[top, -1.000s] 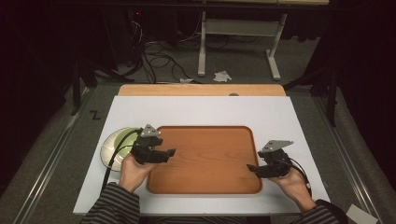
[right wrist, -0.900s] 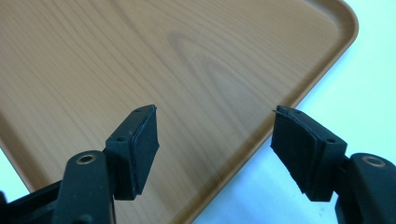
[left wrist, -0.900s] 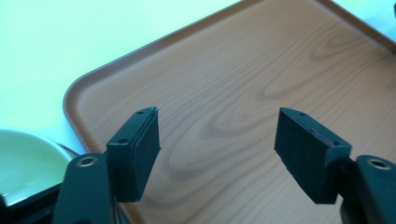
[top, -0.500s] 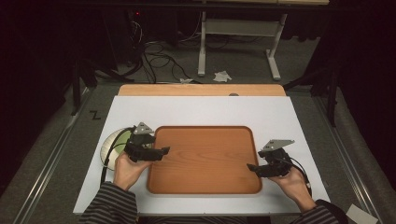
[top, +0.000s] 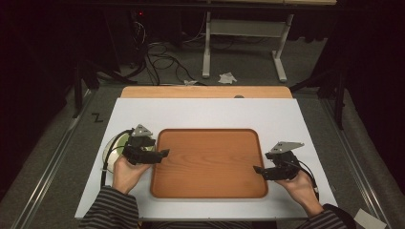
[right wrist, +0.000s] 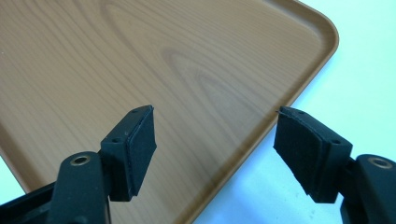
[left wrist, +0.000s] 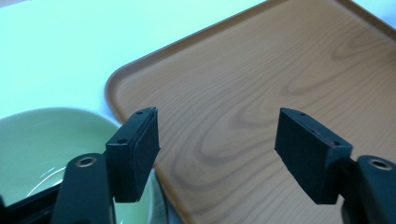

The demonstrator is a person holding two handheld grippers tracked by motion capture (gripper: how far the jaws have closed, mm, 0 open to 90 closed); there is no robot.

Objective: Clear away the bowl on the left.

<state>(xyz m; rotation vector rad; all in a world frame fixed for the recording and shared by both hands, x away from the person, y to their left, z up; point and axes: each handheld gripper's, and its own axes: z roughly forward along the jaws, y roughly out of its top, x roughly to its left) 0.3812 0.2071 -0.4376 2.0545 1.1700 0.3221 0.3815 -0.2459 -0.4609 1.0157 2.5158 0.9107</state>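
A wooden tray (top: pixel 210 162) lies in the middle of the white table top (top: pixel 205 112), with nothing on it. My left gripper (top: pixel 160 153) hovers over the tray's left rim, open, with empty jaws. In the left gripper view the tray (left wrist: pixel 261 102) lies ahead of the left gripper (left wrist: pixel 217 144), and a pale green bowl (left wrist: pixel 37 144) sits at lower left. That bowl (top: pixel 112 149) rests left of the tray, partly hidden by my left hand. My right gripper (top: pixel 260 170) is open at the tray's right edge. The right gripper (right wrist: pixel 215 142) straddles the edge of the tray (right wrist: pixel 140 65).
Beyond the table stand a white desk frame (top: pixel 239 38) and cables (top: pixel 157 52) on the dark floor. A crumpled paper (top: pixel 227 78) lies there. A wooden board (top: pixel 205 91) edges the table's far side.
My left gripper has moved slightly left and back toward the tray's left rim, uncovering less of the bowl. The right gripper has stayed put.
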